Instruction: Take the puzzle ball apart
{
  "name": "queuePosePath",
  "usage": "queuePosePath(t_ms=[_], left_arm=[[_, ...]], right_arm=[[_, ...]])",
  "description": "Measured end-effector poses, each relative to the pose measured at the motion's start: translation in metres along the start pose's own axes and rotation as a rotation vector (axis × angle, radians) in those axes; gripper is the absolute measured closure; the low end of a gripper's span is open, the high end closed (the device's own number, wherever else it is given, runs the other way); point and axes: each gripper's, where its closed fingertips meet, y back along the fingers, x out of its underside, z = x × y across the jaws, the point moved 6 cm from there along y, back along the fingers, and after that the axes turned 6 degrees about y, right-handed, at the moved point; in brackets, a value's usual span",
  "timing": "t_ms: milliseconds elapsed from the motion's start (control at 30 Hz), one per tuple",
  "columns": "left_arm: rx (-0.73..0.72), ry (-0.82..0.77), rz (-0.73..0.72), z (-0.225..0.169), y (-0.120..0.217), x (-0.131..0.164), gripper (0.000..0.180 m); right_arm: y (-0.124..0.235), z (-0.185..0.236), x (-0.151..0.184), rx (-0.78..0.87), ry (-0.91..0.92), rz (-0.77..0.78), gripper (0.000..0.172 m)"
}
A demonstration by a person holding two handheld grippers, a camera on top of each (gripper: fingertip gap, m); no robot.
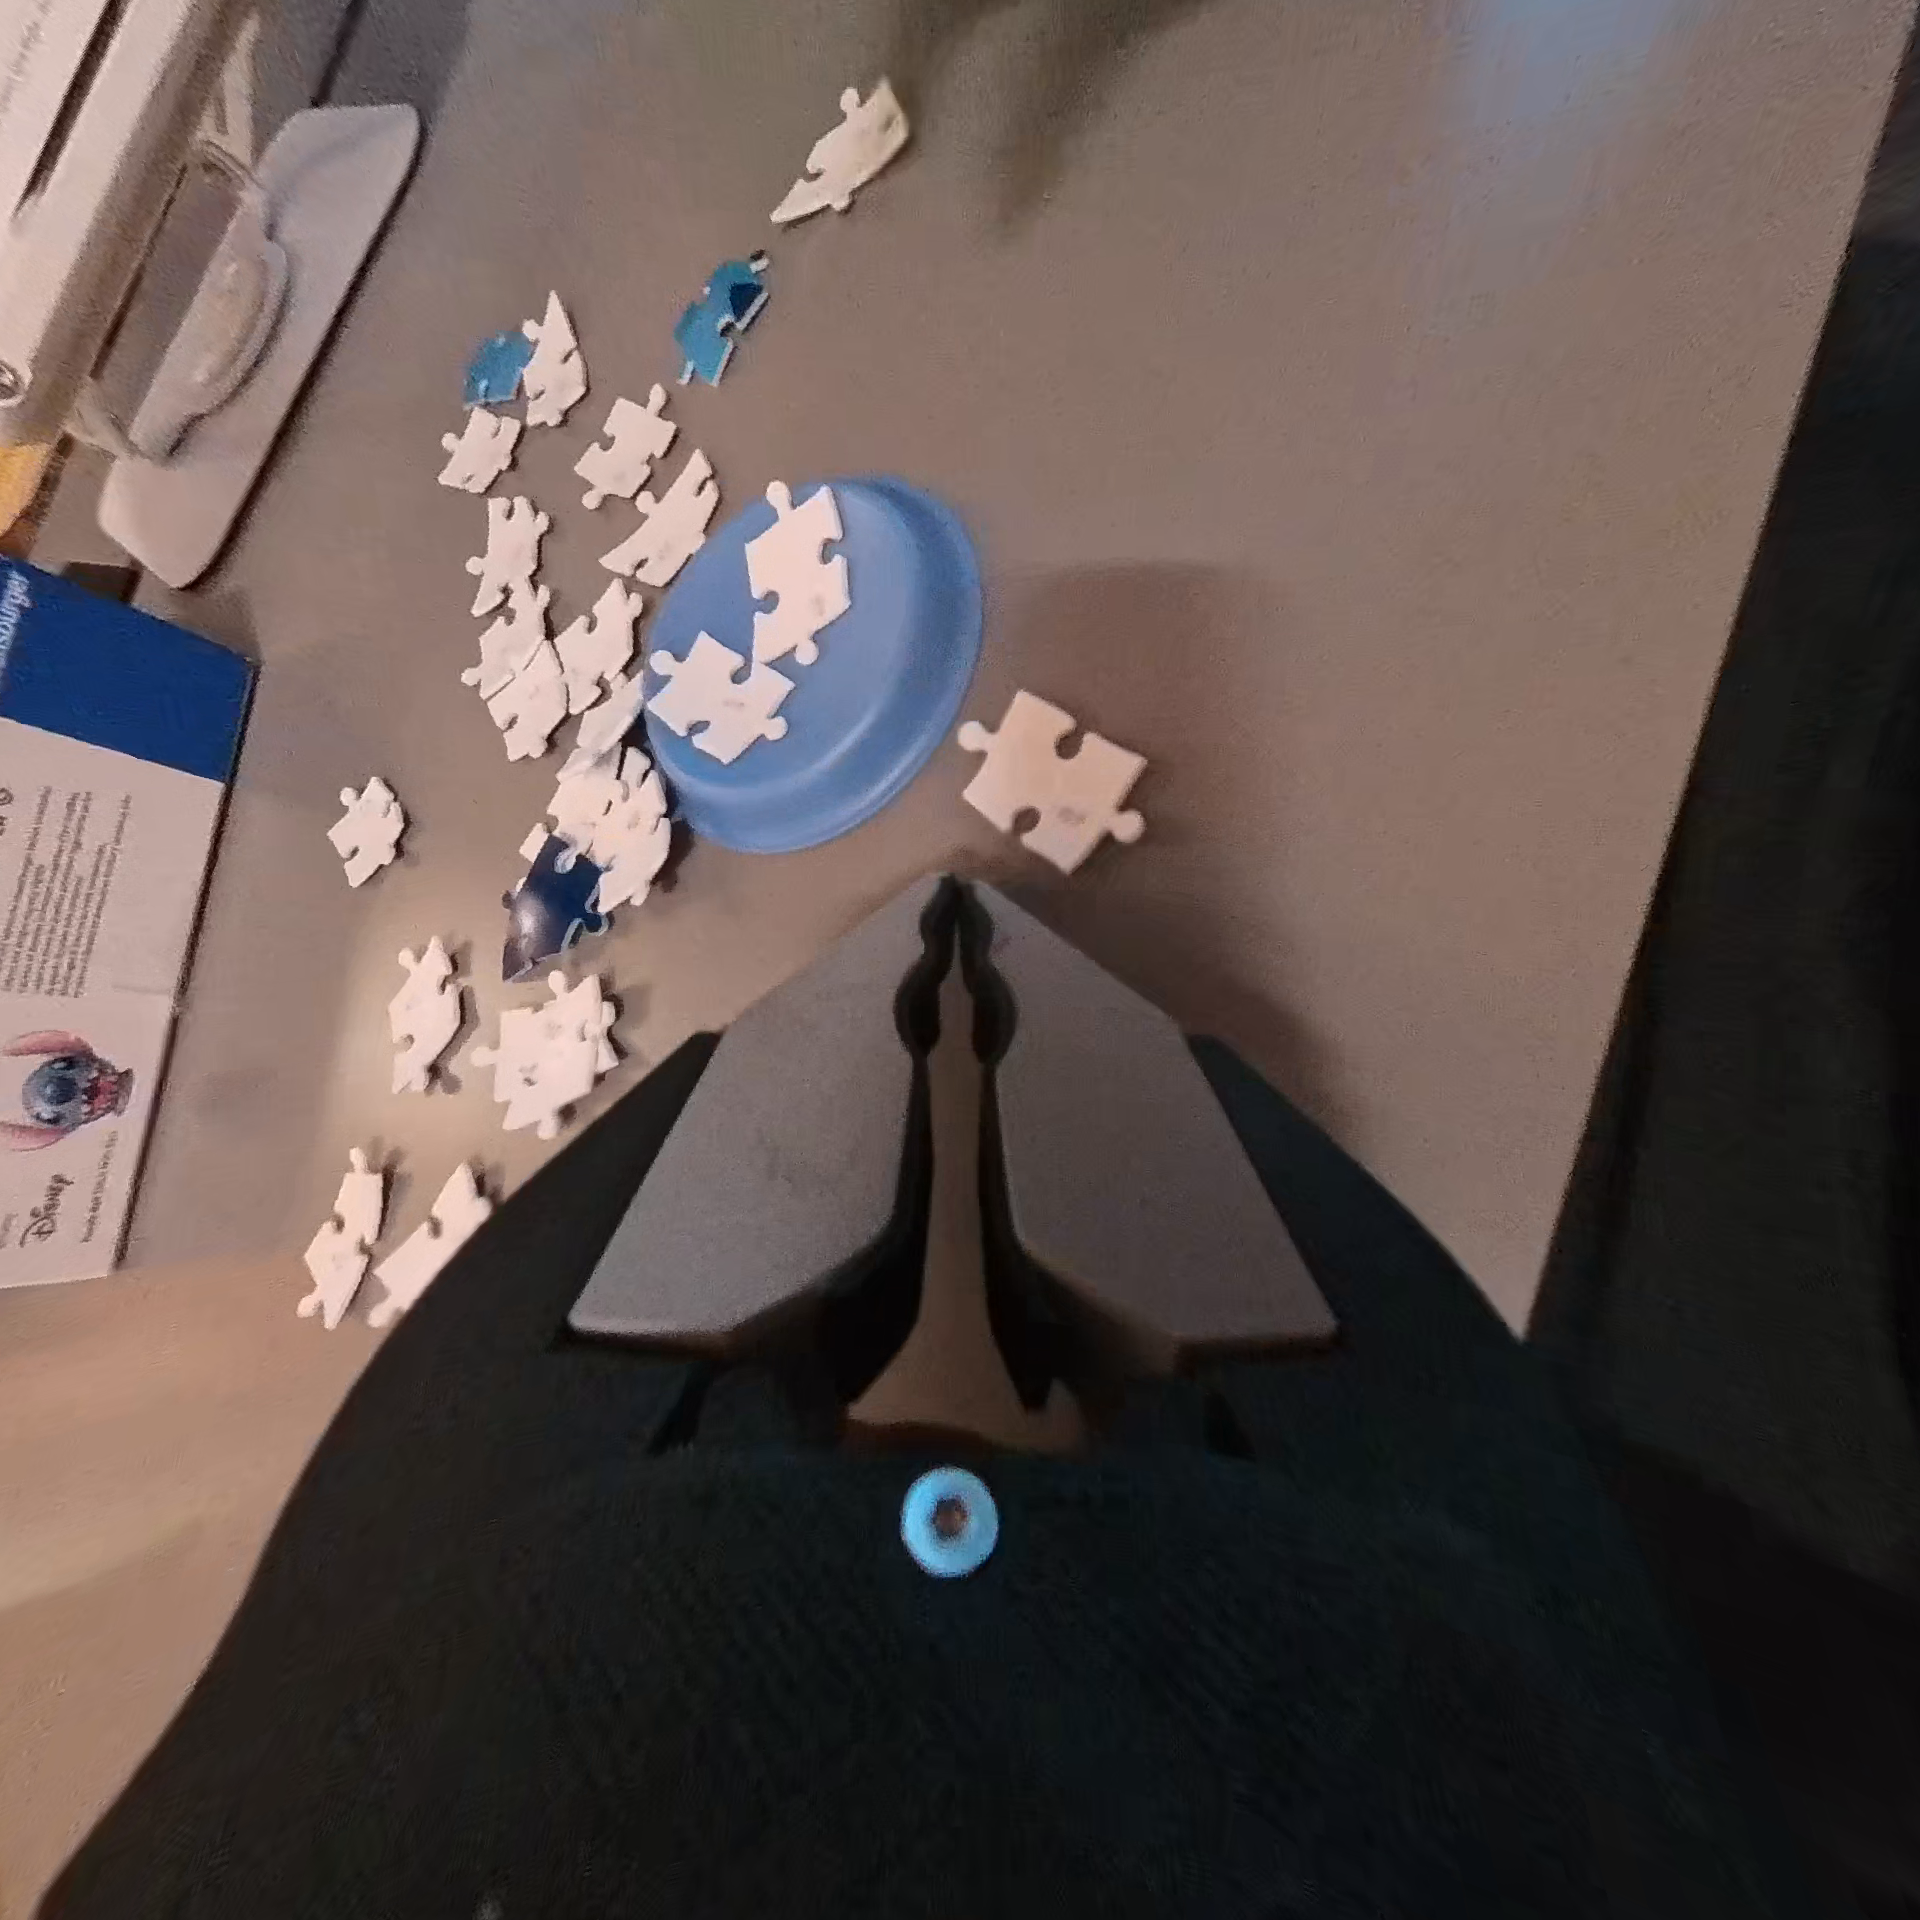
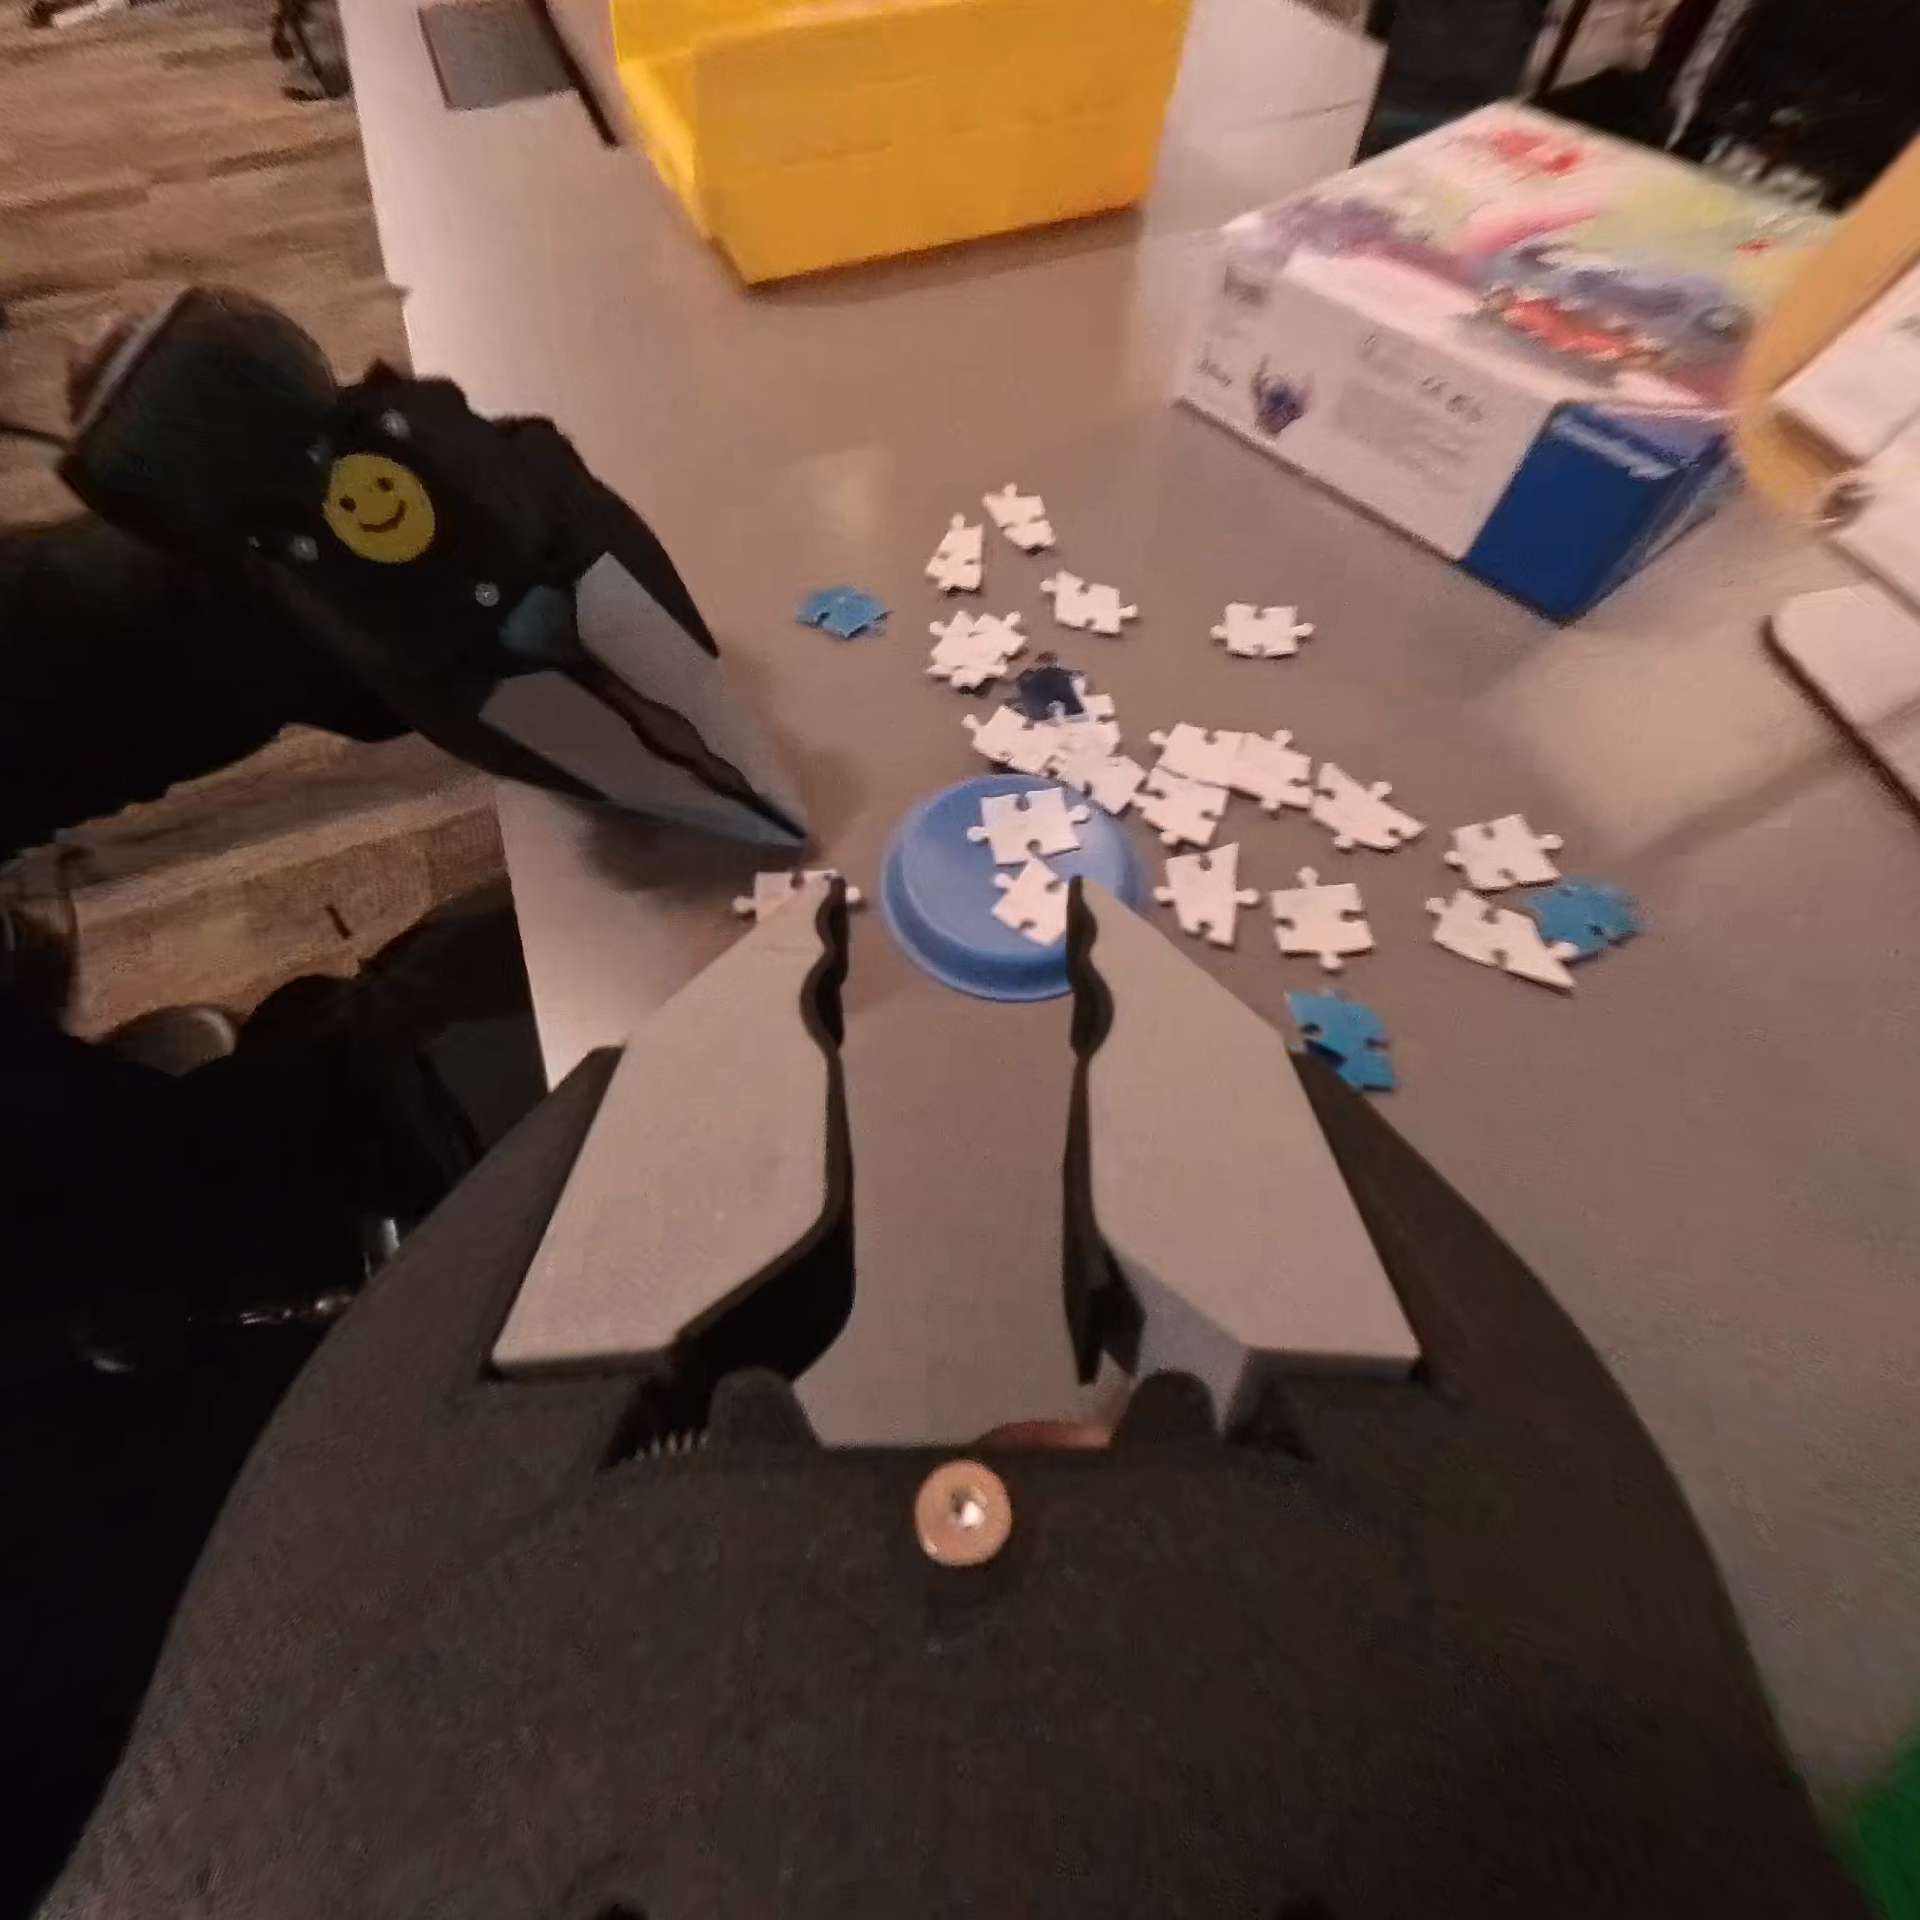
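Note:
A blue round dish [image 1: 894,727] sits on the grey table with two white puzzle pieces [image 1: 800,571] in it. My left gripper [image 1: 948,883] is shut, and nothing shows between its tips. It hovers just short of the dish, beside a single white piece [image 1: 1051,779] lying on the table. The right wrist view shows the left gripper [image 2: 798,829] shut, over that same piece [image 2: 774,891]. My right gripper [image 2: 954,899] is open and empty. The dish [image 2: 935,883] lies just beyond its fingertips.
Several white and blue puzzle pieces [image 2: 1247,779] are scattered beyond and to the right of the dish. A puzzle box [image 2: 1507,416] stands at the back right, and a yellow bin [image 2: 914,125] at the back. The table edge [image 2: 520,935] drops off at the left. The dish [image 2: 935,883] lies some 6 centimetres from my left tips, 11 centimetres from my right tips.

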Motion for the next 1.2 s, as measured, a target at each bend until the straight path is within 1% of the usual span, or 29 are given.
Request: queuePosePath(t_ms=[67, 133, 167, 200, 233, 267, 367, 400, 433, 467, 533, 567, 633, 667, 700, 767, 833, 867, 933, 967, 1033, 1067, 1100, 1167, 1200], left_arm=[[-0.009, 0.005, 0.002, 0.002, 0.000, 0.001, 0.180], [-0.044, 0.035, 0.027, 0.007, 0.004, 0.005, 0.180], [-0.049, 0.039, 0.028, 0.008, 0.008, 0.008, 0.180], [-0.045, 0.048, 0.027, 0.009, 0.011, 0.010, 0.180], [-0.047, 0.062, 0.030, 0.010, 0.014, 0.014, 0.180], [-0.062, 0.079, 0.039, 0.014, 0.017, 0.018, 0.177], [-0.073, 0.154, 0.035, 0.024, 0.027, 0.027, 0.162], [-0.064, 0.190, 0.020, 0.027, 0.030, 0.029, 0.156], [-0.061, 0.226, 0.006, 0.031, 0.033, 0.031, 0.154], [-0.064, 0.257, -0.004, 0.035, 0.036, 0.033, 0.152], [-0.067, 0.334, 0.000, 0.042, 0.042, 0.040, 0.148], [-0.089, 0.388, 0.015, 0.048, 0.044, 0.045, 0.148], [-0.128, 0.467, 0.013, 0.062, 0.048, 0.052, 0.146], [-0.139, 0.491, 0.016, 0.067, 0.050, 0.054, 0.144], [-0.150, 0.508, 0.028, 0.071, 0.051, 0.056, 0.140], [-0.124, 0.510, 0.071, 0.075, 0.049, 0.059, 0.131], [-0.125, 0.495, 0.130, 0.082, 0.040, 0.064, 0.129], [-0.098, 0.494, 0.159, 0.083, 0.035, 0.066, 0.131], [-0.032, 0.510, 0.144, 0.085, 0.028, 0.062, 0.144], [0.011, 0.502, 0.138, 0.085, 0.026, 0.061, 0.161], [0.033, 0.490, 0.126, 0.091, 0.021, 0.061, 0.161], [0.032, 0.482, 0.135, 0.094, 0.020, 0.061, 0.161], [0.004, 0.448, 0.152, 0.098, 0.020, 0.062, 0.162], [-0.029, 0.385, 0.179, 0.098, 0.020, 0.060, 0.163], [-0.020, 0.362, 0.168, 0.095, 0.020, 0.056, 0.162]], right_arm=[[-0.029, 0.002, 0.013, -0.022, 0.002, 0.084, 0.128], [-0.044, 0.015, 0.016, -0.149, -0.036, 0.070, 0.128], [-0.050, 0.023, 0.016, -0.219, -0.055, 0.055, 0.131], [-0.058, 0.030, 0.018, -0.261, -0.057, 0.067, 0.129], [-0.066, 0.035, 0.020, -0.273, -0.038, 0.099, 0.122], [-0.074, 0.039, 0.022, -0.263, -0.001, 0.131, 0.117], [-0.095, 0.047, 0.027, -0.205, 0.135, 0.219, 0.115], [-0.101, 0.045, 0.031, -0.172, 0.173, 0.256, 0.119], [-0.105, 0.044, 0.032, -0.154, 0.185, 0.266, 0.120], [-0.107, 0.046, 0.031, -0.174, 0.169, 0.253, 0.121], [-0.106, 0.049, 0.032, -0.203, 0.176, 0.242, 0.134], [-0.105, 0.049, 0.033, -0.196, 0.199, 0.239, 0.149], [-0.101, 0.049, 0.034, -0.185, 0.199, 0.238, 0.151], [-0.097, 0.048, 0.034, -0.167, 0.197, 0.231, 0.155], [-0.092, 0.046, 0.033, -0.142, 0.194, 0.217, 0.155], [-0.071, 0.038, 0.027, -0.081, 0.183, 0.183, 0.155], [-0.035, 0.021, 0.013, 0.038, 0.191, 0.132, 0.155], [-0.012, 0.009, 0.005, 0.117, 0.195, 0.110, 0.155], [0.039, -0.023, -0.007, 0.298, 0.185, 0.082, 0.155], [0.067, -0.044, -0.009, 0.409, 0.170, 0.086, 0.156], [0.115, -0.092, -0.001, 0.615, 0.108, 0.131, 0.155], [0.132, -0.114, 0.009, 0.671, 0.056, 0.160, 0.155], [0.142, -0.133, 0.022, 0.683, -0.004, 0.192, 0.154], [0.152, -0.161, 0.048, 0.697, -0.113, 0.287, 0.138], [0.157, -0.169, 0.057, 0.739, -0.131, 0.324, 0.135]])
